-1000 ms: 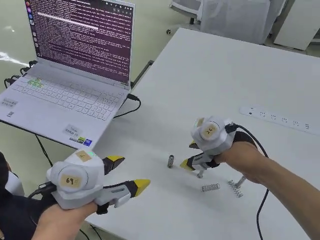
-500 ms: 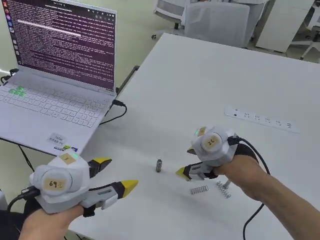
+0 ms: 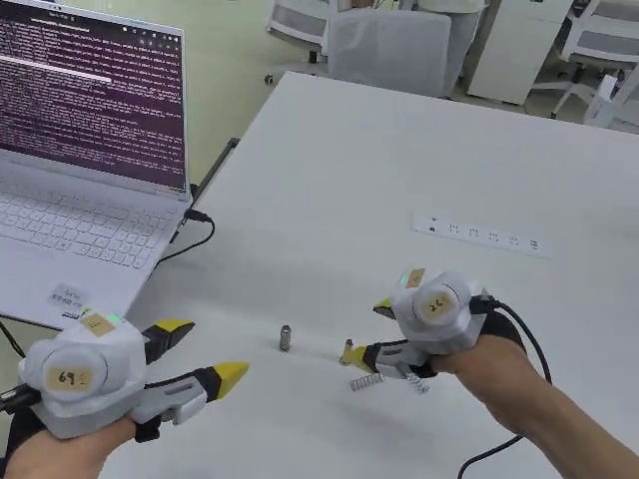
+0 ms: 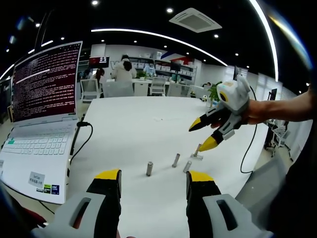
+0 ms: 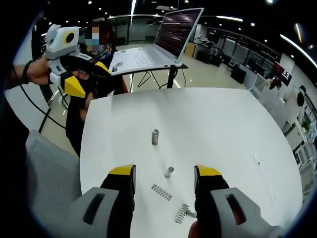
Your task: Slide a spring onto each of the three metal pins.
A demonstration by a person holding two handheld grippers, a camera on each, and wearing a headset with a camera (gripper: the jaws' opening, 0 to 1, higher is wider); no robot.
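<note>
Fingers (image 5: pixel 122 171) of the right gripper (image 5: pixel 165 171) are yellow-tipped, spread apart and hold nothing. Seen from the right gripper view, a short metal near pin (image 5: pixel 169 171) stands upright between them on the white surface (image 5: pixel 223 129). Closer to the gripper, a loose spring (image 5: pixel 161 192) lies on its side. Beside the right finger a second spring (image 5: pixel 182 213) lies tilted; it is too small to tell whether a pin runs through it. Beyond the near pin, a far pin (image 5: pixel 155 137) stands alone and bare.

In the head view, the right gripper's lower fingertip sits just beside the near pin, with the loose spring touching neither pin.

The left gripper (image 4: pixel 152 176) is held at the near left edge of the surface, well apart from the pins. Its fingers are also spread wide and empty, and they point toward the pins.

To the left, an open laptop (image 3: pixel 90 230) shows lines of text on a purple screen, and a black cable (image 3: pixel 195 225) is plugged into its side. A white power strip (image 3: pixel 479 237) lies farther back on the surface, beyond the right gripper.
</note>
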